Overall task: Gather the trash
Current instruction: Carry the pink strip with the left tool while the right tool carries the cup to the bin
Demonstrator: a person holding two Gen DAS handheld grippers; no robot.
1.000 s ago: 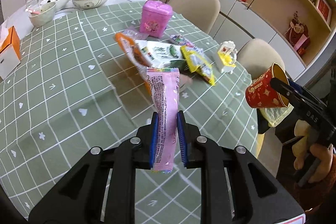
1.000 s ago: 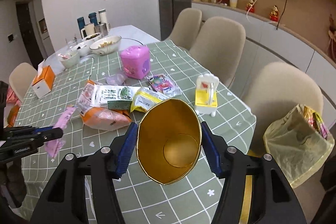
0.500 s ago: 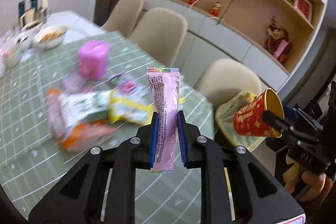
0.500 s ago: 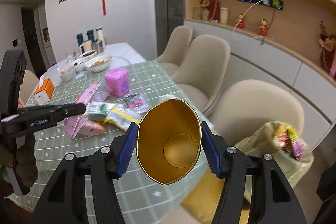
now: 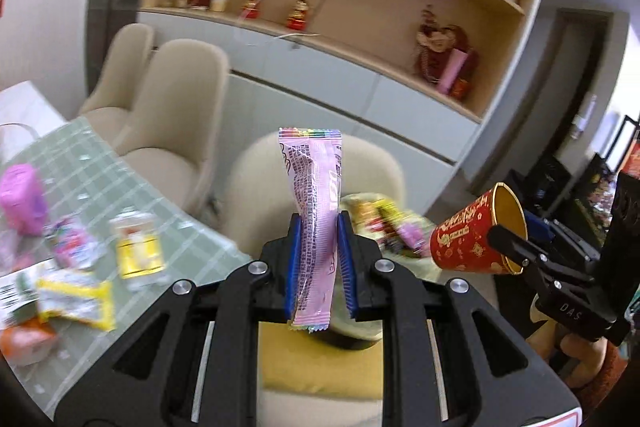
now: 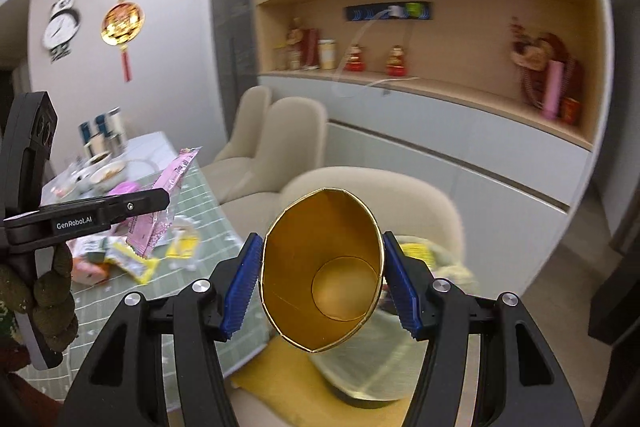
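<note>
My left gripper (image 5: 319, 263) is shut on a long pink snack wrapper (image 5: 316, 203), which stands upright between the blue pads. Squeezed oval between the pads of my right gripper (image 6: 322, 281) is a red paper cup with a gold inside (image 6: 324, 271); the same cup (image 5: 476, 237) shows at the right of the left wrist view. Just beyond both grippers a yellowish trash bag (image 5: 384, 223) sits on a beige chair, partly hidden behind the wrapper and, in the right wrist view, the trash bag (image 6: 448, 261) behind the cup. From the right wrist the left gripper (image 6: 168, 199) appears at the left with the pink wrapper (image 6: 168, 203).
A green checked table (image 5: 76, 163) lies at the left with several wrappers, a yellow and white carton (image 5: 138, 251) and a pink box (image 5: 22, 199). Beige chairs (image 5: 176, 99) stand along its edge. A cabinet with shelves (image 5: 360, 27) fills the background. A yellow cushion (image 6: 288, 383) lies below.
Both grippers swung right, away from the table toward the chair with the trash bag, and rose a little. The wrapper and the cup stayed gripped.
</note>
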